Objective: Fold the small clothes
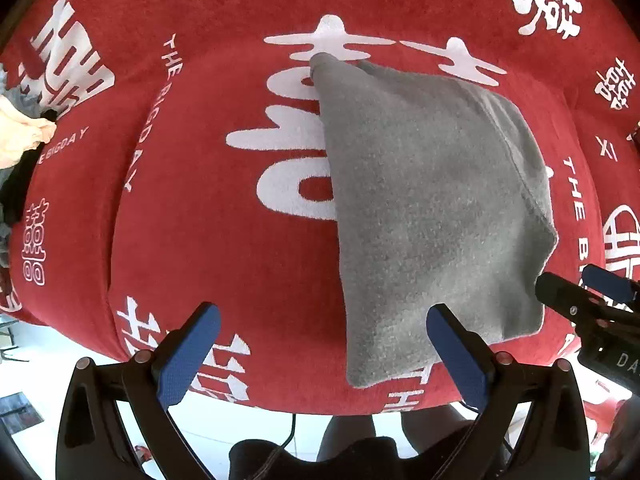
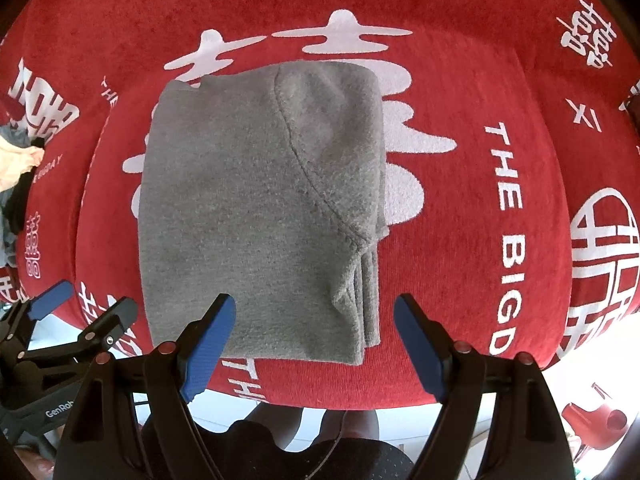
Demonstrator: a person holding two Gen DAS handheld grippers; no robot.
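Grey garment (image 2: 260, 208) lies folded in a rough rectangle on red cloth w/ white characters (image 2: 460, 80), layered edges stacked at its right side, curved seam running across top layer. L gripper (image 1: 324, 348) hangs over near-left part of cloth, jaws wide, nothing btwn pads; garment's near corner sits just by its right finger. R gripper (image 2: 314, 340) above garment's near edge, jaws wide, empty. Pile of other clothes (image 1: 20, 140) at far left edge of cloth, well apart from garment.

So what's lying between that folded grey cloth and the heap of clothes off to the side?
Only bare red blanket with white lettering separates the grey cloth from the heap, shown in both views.
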